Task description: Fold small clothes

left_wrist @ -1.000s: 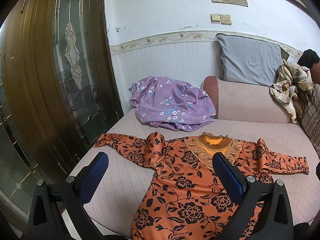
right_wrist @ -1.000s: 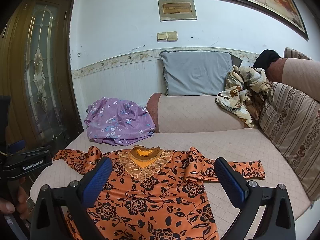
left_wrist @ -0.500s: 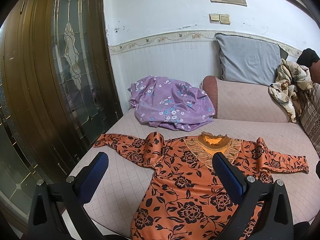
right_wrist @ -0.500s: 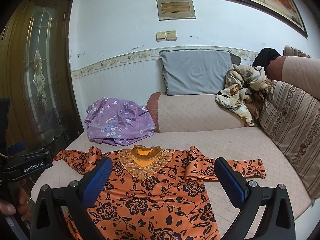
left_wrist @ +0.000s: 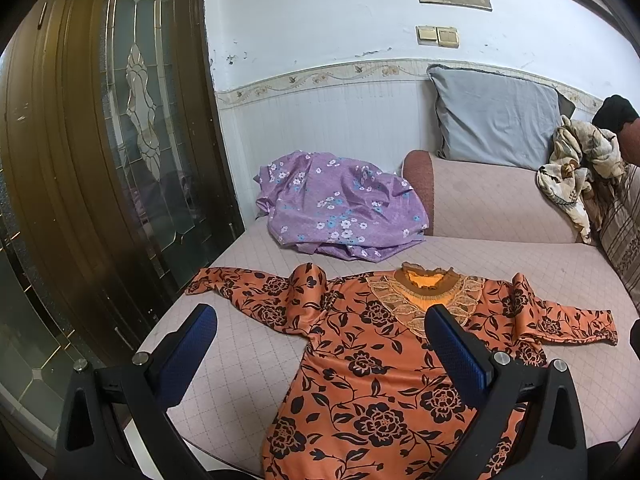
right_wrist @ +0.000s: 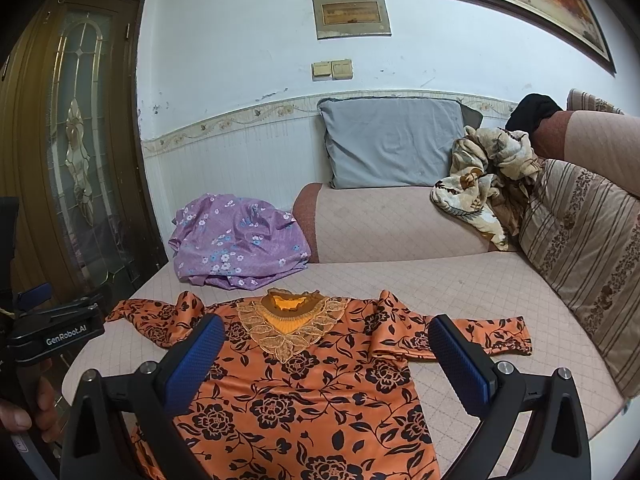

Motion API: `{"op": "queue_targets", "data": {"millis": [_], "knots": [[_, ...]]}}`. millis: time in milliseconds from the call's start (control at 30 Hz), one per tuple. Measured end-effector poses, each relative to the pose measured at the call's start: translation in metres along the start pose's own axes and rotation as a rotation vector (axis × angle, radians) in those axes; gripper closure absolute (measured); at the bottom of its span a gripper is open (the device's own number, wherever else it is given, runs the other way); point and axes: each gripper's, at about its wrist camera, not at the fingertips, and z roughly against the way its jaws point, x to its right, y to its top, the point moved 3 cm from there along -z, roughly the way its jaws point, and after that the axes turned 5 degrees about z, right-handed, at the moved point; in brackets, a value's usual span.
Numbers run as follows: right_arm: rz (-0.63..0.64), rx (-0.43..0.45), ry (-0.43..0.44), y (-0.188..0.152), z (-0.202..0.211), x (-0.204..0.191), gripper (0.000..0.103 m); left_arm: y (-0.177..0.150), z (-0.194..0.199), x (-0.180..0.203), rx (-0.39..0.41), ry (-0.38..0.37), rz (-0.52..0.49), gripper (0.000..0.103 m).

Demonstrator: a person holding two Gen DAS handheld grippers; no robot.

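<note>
**Pre-grasp hover, no fold started**

Nothing much has moved since a second ago: both views drift a touch, garment unchanged; orange long-sleeved top with black flower print (left_wrist: 384, 364) lies flat, front up, on the pink quilted sofa seat (left_wrist: 248, 316), sleeves spread, its left-view sleeve bunched at the shoulder. My left gripper (left_wrist: 320, 356) and right gripper (right_wrist: 324, 364) hover above it, both spread wide, gripping nothing. Crumpled purple floral cloth (left_wrist: 340, 208) sits just behind the collar. I'd judge sleeves go first: pinch each cuff edge only, single layer, flatten that bunch, carry inward across the chest; keep clear of the purple cloth.
</note>
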Motion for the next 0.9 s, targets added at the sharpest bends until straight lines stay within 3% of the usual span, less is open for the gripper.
{"op": "queue_targets", "data": {"millis": [900], "knots": [[0.0, -0.008, 0.004, 0.0023, -0.0017, -0.0013, 0.0, 0.0014, 0.0003, 0.0005, 0.003, -0.006, -0.009, 0.0]]}}
